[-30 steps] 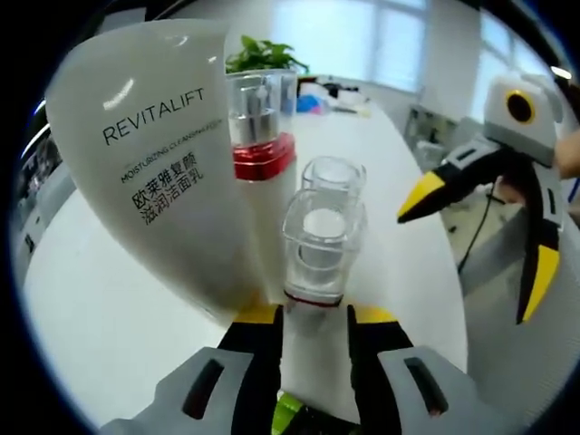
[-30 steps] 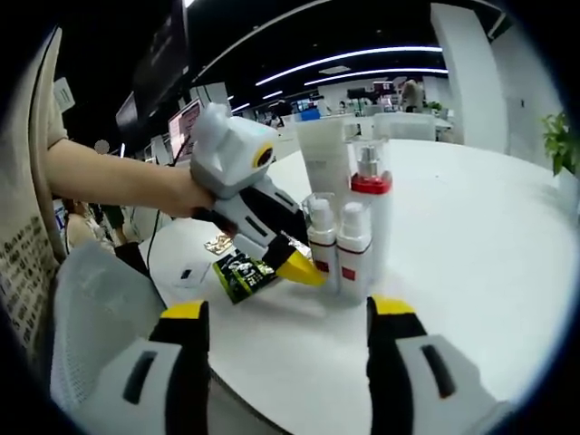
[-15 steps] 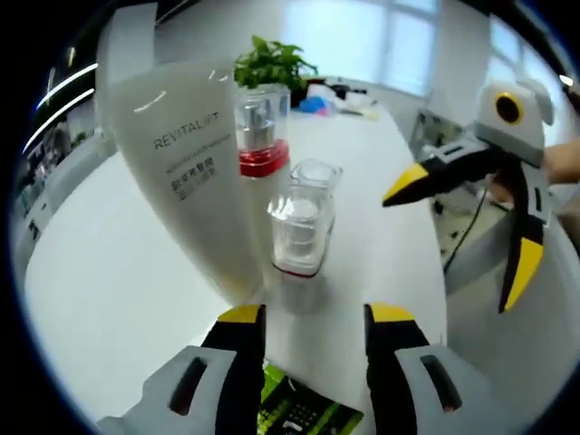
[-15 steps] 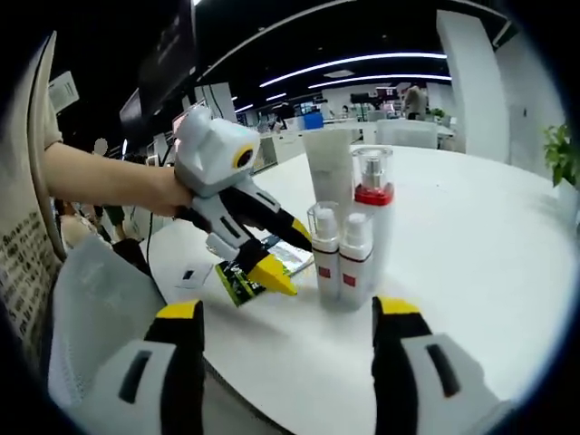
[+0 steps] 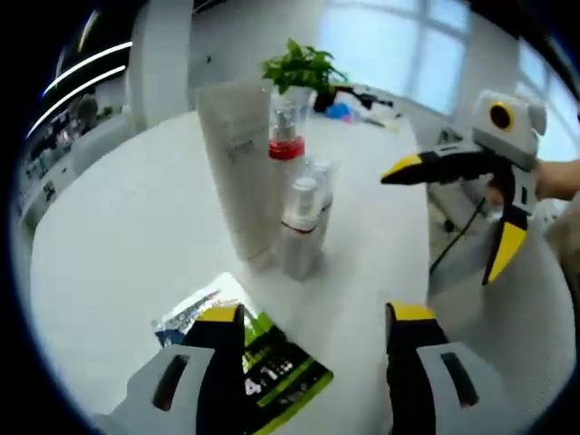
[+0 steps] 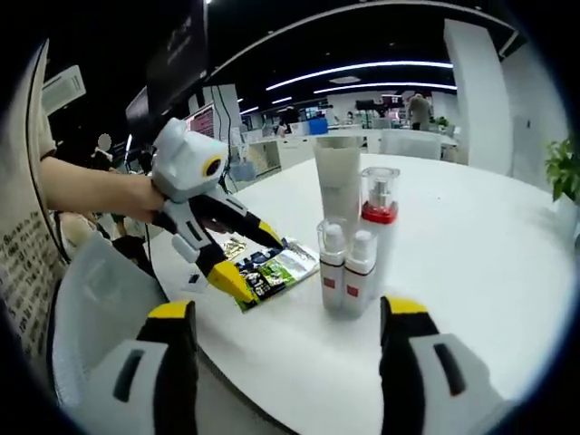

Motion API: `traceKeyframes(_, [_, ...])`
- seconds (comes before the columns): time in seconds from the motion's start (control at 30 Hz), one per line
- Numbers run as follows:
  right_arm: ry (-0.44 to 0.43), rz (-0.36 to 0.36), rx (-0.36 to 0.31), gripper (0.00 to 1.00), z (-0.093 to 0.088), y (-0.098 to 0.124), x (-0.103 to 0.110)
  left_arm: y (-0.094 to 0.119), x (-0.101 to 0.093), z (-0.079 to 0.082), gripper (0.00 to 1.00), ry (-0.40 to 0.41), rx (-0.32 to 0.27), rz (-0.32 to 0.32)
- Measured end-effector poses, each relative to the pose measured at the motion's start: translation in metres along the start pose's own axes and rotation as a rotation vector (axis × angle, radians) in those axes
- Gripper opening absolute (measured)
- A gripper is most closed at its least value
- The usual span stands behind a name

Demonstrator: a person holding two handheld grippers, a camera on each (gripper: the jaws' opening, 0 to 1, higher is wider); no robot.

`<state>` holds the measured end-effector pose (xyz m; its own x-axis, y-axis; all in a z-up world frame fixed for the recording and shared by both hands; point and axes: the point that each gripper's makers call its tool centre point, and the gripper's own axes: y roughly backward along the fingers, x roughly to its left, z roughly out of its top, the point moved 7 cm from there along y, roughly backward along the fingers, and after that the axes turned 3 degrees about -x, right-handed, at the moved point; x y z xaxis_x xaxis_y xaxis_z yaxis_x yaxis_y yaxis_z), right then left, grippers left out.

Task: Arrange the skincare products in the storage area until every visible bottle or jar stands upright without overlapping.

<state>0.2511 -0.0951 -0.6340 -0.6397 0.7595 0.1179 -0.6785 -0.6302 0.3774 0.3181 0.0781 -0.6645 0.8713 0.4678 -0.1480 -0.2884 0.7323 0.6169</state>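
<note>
Four skincare products stand upright in a tight cluster on the white round table point(image 5: 109, 236). They are a tall white tube point(image 5: 237, 163), a pump bottle with a red collar point(image 5: 285, 138) and two small clear-capped bottles point(image 5: 299, 227) point(image 5: 319, 179). My left gripper point(image 5: 317, 317) is open, a short way back from them, with nothing between its jaws. The right gripper point(image 5: 453, 213) hangs open beside the cluster. In the right gripper view the tube point(image 6: 338, 186), red-collared bottle point(image 6: 379, 217) and small bottles point(image 6: 331, 263) point(image 6: 360, 267) stand beyond my open right gripper point(image 6: 288, 313). The left gripper point(image 6: 249, 260) hovers open over the sachets.
A green sachet point(image 5: 272, 372) and a silvery one point(image 5: 186, 313) lie flat on the table near my left jaw, the sachets point(image 6: 272, 267) sitting left of the bottles. A potted plant point(image 5: 304, 63) stands behind. A person's arm point(image 6: 91, 195) holds the left gripper. The table edge point(image 6: 272, 399) runs close below.
My left gripper has let go of the near small bottle and drawn back and up, leaving it standing. The sachets have come into its view. The right gripper has barely moved.
</note>
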Motion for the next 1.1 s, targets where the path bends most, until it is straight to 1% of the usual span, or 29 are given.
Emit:
traceKeyframes(0.13, [0.0, -0.001, -0.006, 0.87, 0.002, 0.001, 0.002, 0.016, -0.004, -0.01, 0.7, 0.041, -0.005, 0.03])
traceKeyframes(0.23, [-0.002, 0.001, -0.008, 0.89, 0.003, 0.002, 0.005, 0.028, -0.007, -0.014, 0.75, 0.069, -0.013, 0.053])
traceKeyframes(0.4, [-0.007, 0.01, -0.017, 0.9, 0.005, 0.003, 0.013, 0.051, -0.01, -0.022, 0.83, 0.122, -0.047, 0.097])
traceKeyframes(0.47, [-0.004, 0.015, -0.016, 0.91, 0.006, 0.004, 0.016, 0.063, -0.01, -0.027, 0.85, 0.167, -0.073, 0.126])
traceKeyframes(0.5, [-0.004, 0.019, -0.016, 0.91, 0.006, 0.004, 0.018, 0.064, -0.01, -0.028, 0.87, 0.173, -0.076, 0.131])
traceKeyframes(0.53, [-0.005, 0.021, -0.016, 0.91, 0.006, 0.005, 0.019, 0.07, -0.01, -0.03, 0.88, 0.189, -0.085, 0.154])
traceKeyframes(0.6, [0.0, 0.023, -0.014, 0.91, 0.006, 0.005, 0.021, 0.079, -0.009, -0.037, 0.91, 0.21, -0.093, 0.178])
traceKeyframes(0.73, [-0.006, 0.027, -0.026, 0.92, 0.01, 0.008, 0.025, 0.095, -0.012, -0.045, 0.94, 0.252, -0.115, 0.225])
traceKeyframes(0.93, [-0.013, 0.04, -0.037, 0.92, 0.013, 0.009, 0.032, 0.11, -0.018, -0.057, 0.97, 0.296, -0.117, 0.269])
traceKeyframes(1.03, [-0.019, 0.047, -0.051, 0.92, 0.014, 0.008, 0.036, 0.117, -0.021, -0.059, 0.97, 0.306, -0.128, 0.282])
traceKeyframes(1.1, [-0.005, 0.045, -0.038, 0.92, 0.01, 0.008, 0.037, 0.121, -0.022, -0.06, 0.97, 0.317, -0.139, 0.292])
